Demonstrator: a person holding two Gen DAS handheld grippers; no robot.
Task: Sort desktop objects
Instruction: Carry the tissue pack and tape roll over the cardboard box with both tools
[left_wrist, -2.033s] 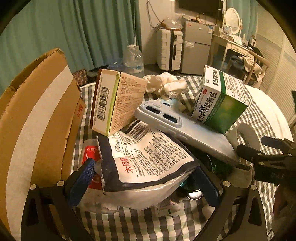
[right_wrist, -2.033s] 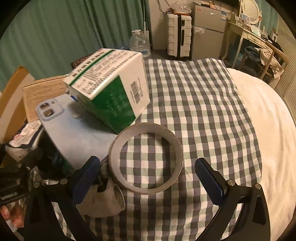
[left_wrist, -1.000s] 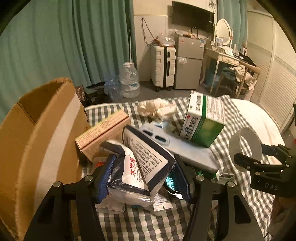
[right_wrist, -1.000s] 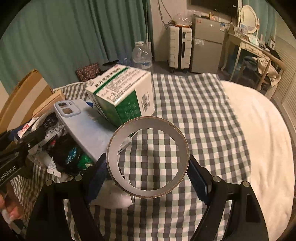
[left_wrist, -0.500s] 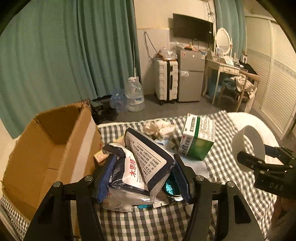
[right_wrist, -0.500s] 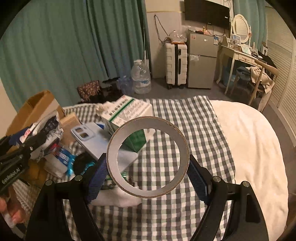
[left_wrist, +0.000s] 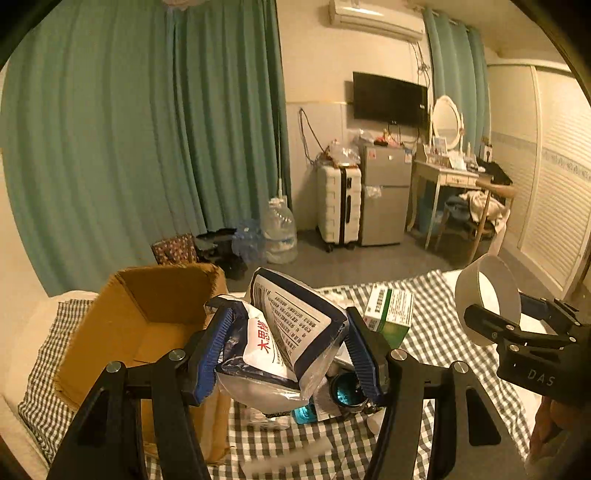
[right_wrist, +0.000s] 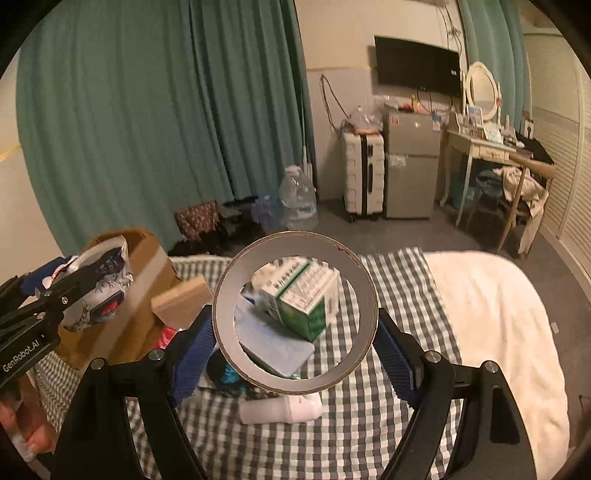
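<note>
My left gripper (left_wrist: 286, 347) is shut on a white and dark blue printed pouch (left_wrist: 284, 332), held high above the checked cloth beside the open cardboard box (left_wrist: 147, 325). The pouch also shows in the right wrist view (right_wrist: 99, 284). My right gripper (right_wrist: 295, 343) is shut on an empty tape ring (right_wrist: 295, 312), held upright in the air; the ring also shows in the left wrist view (left_wrist: 485, 297). A green and white medicine box (right_wrist: 303, 302) lies on the cloth below, seen through the ring.
On the checked cloth (right_wrist: 388, 424) lie a grey phone case (right_wrist: 273, 343), a white bottle on its side (right_wrist: 280, 408), a tan carton (right_wrist: 183, 301) and small dark items (left_wrist: 345, 391). A white bedspread (right_wrist: 491, 332) lies to the right.
Both grippers have risen well above the cloth with their loads. The left one has carried the pouch nearer the cardboard box; the pile of objects now sits lower and smaller in both views.
</note>
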